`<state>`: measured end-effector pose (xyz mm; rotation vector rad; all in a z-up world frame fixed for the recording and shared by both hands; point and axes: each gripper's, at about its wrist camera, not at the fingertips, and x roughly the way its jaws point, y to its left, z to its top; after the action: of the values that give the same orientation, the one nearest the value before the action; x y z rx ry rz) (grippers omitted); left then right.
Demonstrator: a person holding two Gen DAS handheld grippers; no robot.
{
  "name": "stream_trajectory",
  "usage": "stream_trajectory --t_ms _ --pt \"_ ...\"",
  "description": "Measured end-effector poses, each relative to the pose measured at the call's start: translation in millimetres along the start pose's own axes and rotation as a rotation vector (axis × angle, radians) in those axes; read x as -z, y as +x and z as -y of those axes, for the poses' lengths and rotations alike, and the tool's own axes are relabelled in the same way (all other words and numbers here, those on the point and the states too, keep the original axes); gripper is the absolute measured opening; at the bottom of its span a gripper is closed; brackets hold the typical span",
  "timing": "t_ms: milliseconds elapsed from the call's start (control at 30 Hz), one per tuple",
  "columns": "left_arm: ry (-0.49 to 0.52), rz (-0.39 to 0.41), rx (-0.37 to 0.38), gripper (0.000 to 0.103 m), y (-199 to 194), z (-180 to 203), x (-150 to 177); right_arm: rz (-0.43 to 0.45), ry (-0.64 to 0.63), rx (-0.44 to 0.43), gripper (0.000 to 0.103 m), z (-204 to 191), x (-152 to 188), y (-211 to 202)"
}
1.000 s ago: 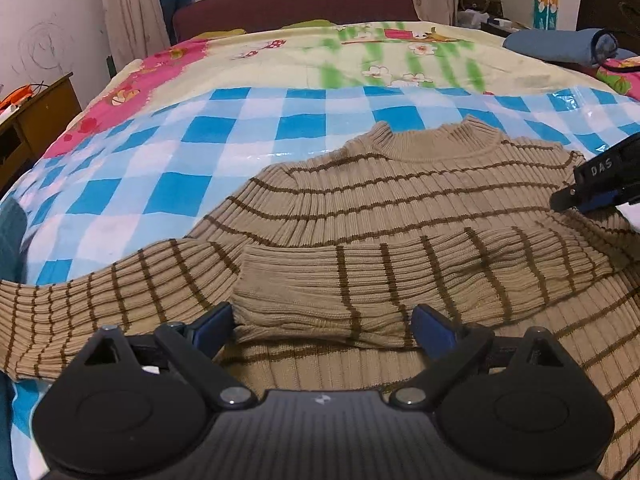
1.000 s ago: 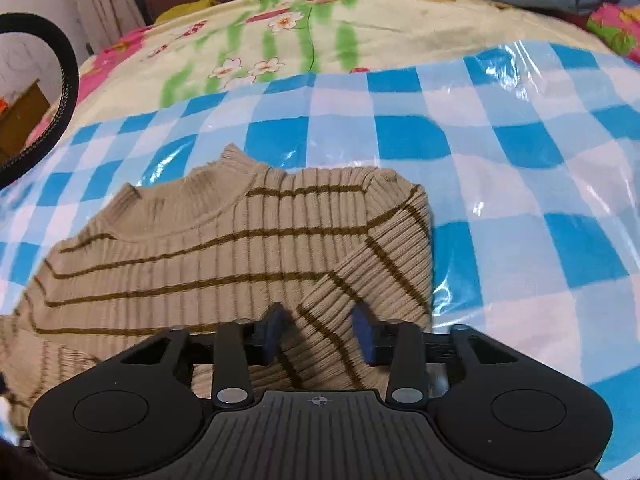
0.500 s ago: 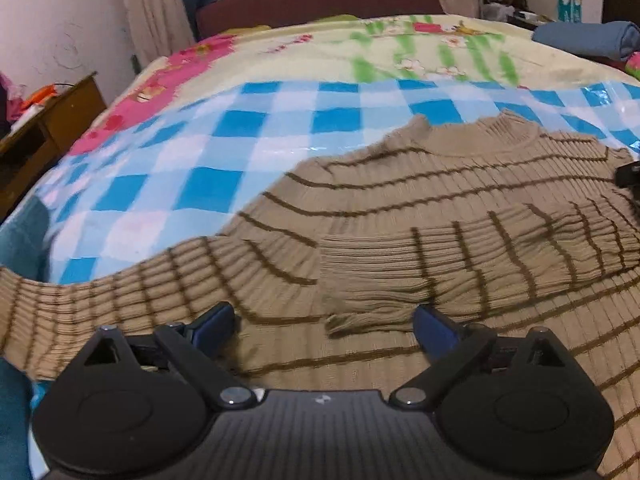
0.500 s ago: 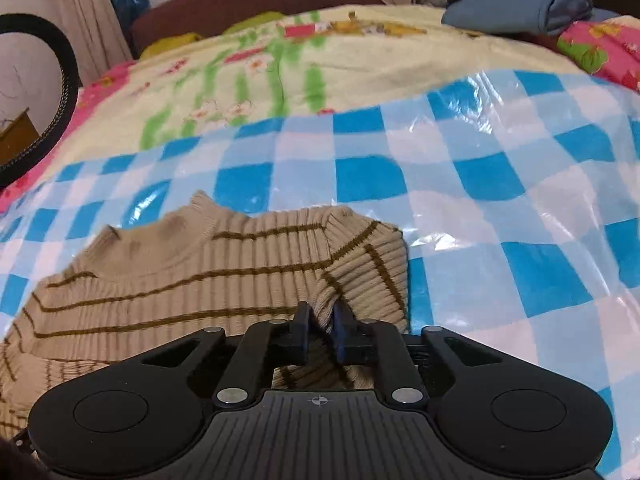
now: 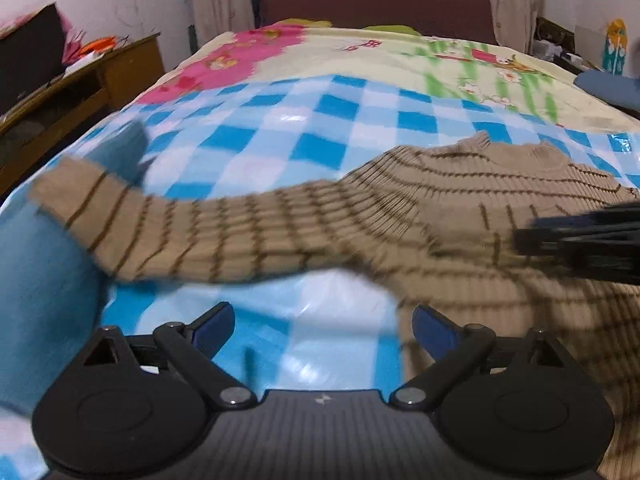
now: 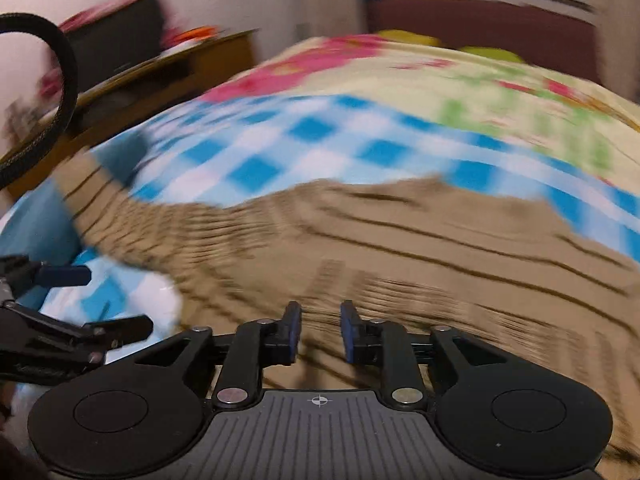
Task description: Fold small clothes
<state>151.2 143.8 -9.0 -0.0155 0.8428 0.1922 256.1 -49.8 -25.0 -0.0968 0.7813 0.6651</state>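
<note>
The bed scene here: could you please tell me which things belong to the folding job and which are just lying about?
Part of the job:
- striped sweater
- checkered plastic sheet under it
- left gripper, jaws open
- right gripper, jaws slightly apart

Just lying about:
- floral bedspread
- wooden desk
- folded blue item
- curtains

No legible txt, labels, nos. in either view.

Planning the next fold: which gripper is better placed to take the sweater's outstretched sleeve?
Left, probably. The left gripper is open beside the outstretched sleeve of the sweater; the right gripper hovers over the sweater's body, farther away.
</note>
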Motion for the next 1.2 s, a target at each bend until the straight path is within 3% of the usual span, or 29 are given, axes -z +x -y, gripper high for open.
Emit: stream_trajectory --t_ms 133,200,300,467,633,733,800,867,1000,1100,1200 --pt "-0.036 -0.026 0.021 0.101 -9.3 -19.7 12.8 -0.050 -0.089 0.020 0.026 -28.7 -4.1 35.9" --pt "-0.037 -0.020 0.029 0.101 -10.2 -24.0 15.3 -0.082 -0.075 0.051 0.015 -31.7 -7.4 46.0" --pt "-0.074 -0.010 0.053 0.101 -9.6 -34.4 15.4 -0.087 -0.086 0.074 0.011 -37.9 -14.4 41.1" --pt "-0.127 0.014 0.084 0.101 -15.0 -50.7 16.4 -0.099 -0.148 0.101 0.010 -58.2 -18.6 42.1" --pt "-0.090 0.063 0.064 0.101 -28.9 -65.0 20.5 -0.118 -0.233 0.170 0.015 -77.1 -27.0 37.6" --pt "-0.104 0.074 0.052 0.101 -33.7 -80.4 23.9 -0.033 -0.248 0.087 0.018 -101.9 -48.0 20.5" --pt "-0.125 0.075 0.043 0.101 -37.1 -92.6 26.9 -0.024 -0.248 -0.008 0.030 -128.7 -66.5 23.0" --pt "-0.139 0.078 0.022 0.101 -41.1 -103.5 30.8 -0.019 -0.252 -0.129 0.029 -160.5 -84.9 32.2" --pt "-0.168 0.087 -0.018 0.101 -48.3 -124.1 38.6 -0.007 -0.292 -0.286 0.033 -225.1 -114.5 57.8" --pt "-0.187 0.089 -0.034 0.101 -47.8 -136.0 43.0 -0.002 -0.304 -0.326 0.042 -263.5 -128.8 82.2" --pt "-0.196 0.083 -0.057 0.101 -45.5 -143.4 47.3 -0.007 -0.314 -0.318 0.042 -290.8 -132.5 103.8"
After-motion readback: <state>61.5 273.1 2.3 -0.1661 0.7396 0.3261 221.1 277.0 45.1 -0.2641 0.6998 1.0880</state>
